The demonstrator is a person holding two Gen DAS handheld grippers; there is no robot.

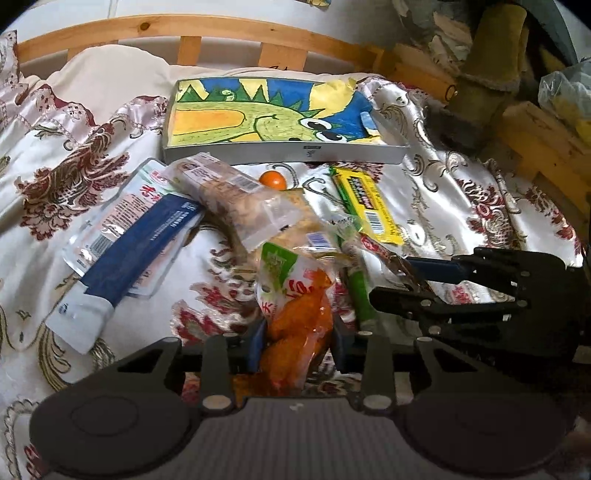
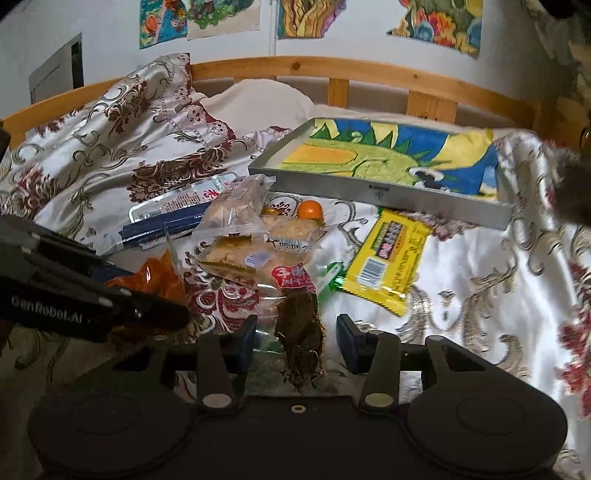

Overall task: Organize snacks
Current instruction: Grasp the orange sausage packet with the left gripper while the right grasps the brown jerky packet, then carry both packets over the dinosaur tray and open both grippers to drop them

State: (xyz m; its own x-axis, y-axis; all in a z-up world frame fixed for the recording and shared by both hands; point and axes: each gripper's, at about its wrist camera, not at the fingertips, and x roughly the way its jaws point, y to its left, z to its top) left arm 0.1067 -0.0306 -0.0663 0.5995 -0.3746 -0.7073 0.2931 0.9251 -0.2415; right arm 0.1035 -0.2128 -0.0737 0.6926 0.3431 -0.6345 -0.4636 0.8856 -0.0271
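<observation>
My left gripper (image 1: 299,343) is shut on an orange snack packet (image 1: 299,314), whose green-and-white top sticks out past the blue pads. My right gripper (image 2: 297,343) is shut on a clear packet of dark brown snack (image 2: 299,325) with a red label. In the left wrist view the right gripper (image 1: 402,280) comes in from the right with that packet (image 1: 384,254). The left gripper (image 2: 147,291) enters the right wrist view from the left with the orange packet (image 2: 159,273). A grey tray (image 1: 280,153) lined with a dinosaur drawing lies behind the pile.
On the patterned bedspread lie a yellow packet (image 1: 365,203), a blue-and-white pouch (image 1: 133,243), a clear biscuit packet (image 1: 229,199), a green stick pack (image 1: 360,295) and a small orange fruit (image 1: 273,181). A wooden bed rail (image 1: 221,33) runs behind the tray.
</observation>
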